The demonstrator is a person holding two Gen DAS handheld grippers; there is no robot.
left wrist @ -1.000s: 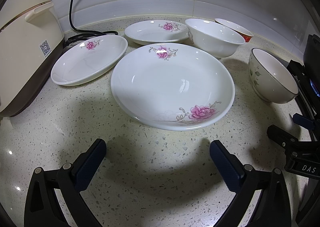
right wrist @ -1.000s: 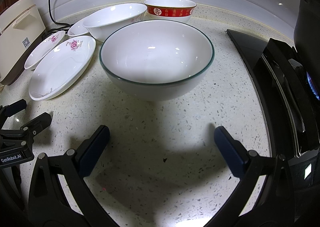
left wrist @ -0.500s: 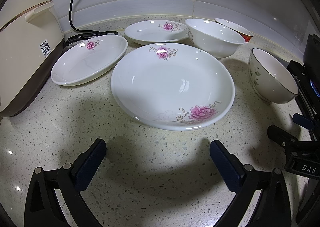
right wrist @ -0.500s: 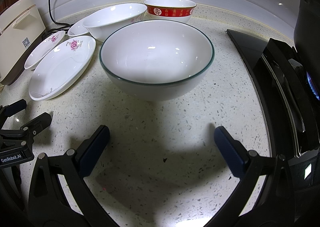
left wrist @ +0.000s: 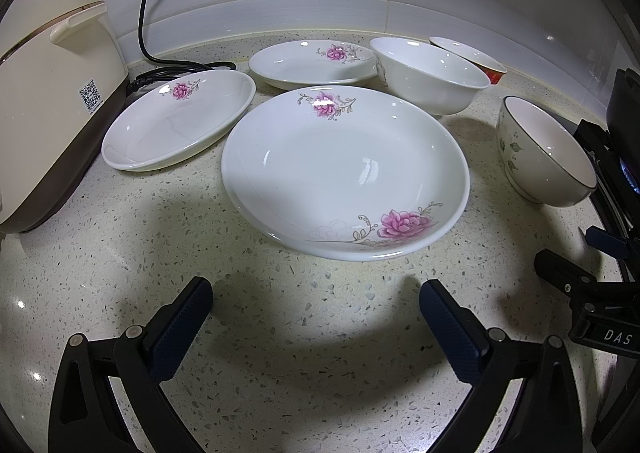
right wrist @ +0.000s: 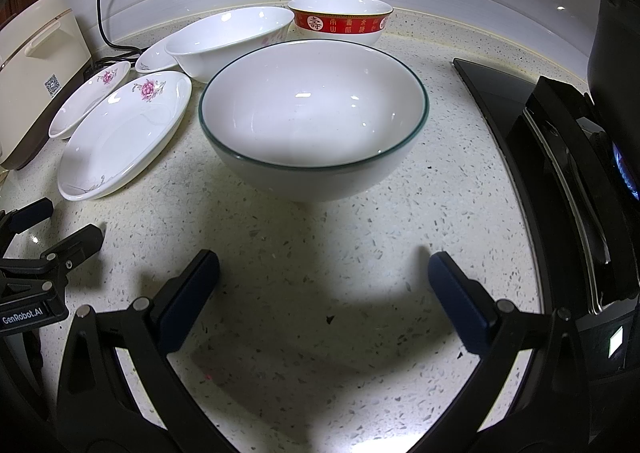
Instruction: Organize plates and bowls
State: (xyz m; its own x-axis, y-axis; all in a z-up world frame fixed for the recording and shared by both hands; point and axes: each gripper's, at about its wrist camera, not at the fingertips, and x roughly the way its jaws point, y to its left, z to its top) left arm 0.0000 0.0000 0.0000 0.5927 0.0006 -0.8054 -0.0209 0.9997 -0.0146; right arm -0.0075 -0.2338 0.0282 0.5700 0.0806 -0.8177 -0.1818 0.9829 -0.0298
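Note:
A large white plate with pink flowers (left wrist: 344, 169) lies on the speckled counter just ahead of my left gripper (left wrist: 316, 305), which is open and holds nothing. Two smaller flowered plates (left wrist: 176, 121) (left wrist: 316, 63) sit behind it, with a plain white bowl (left wrist: 430, 75) and a red-banded bowl (left wrist: 468, 57) at the back right. A green-rimmed white bowl (right wrist: 314, 117) stands right in front of my right gripper (right wrist: 324, 277), also open and apart from it. The same bowl (left wrist: 544, 151) shows at the right of the left wrist view.
A cream rice cooker (left wrist: 48, 93) with a black cord (left wrist: 156, 5) stands at the left. A black gas stove (right wrist: 572, 157) with a lit blue flame and a dark pot (right wrist: 616, 33) borders the right. White tiled wall runs behind.

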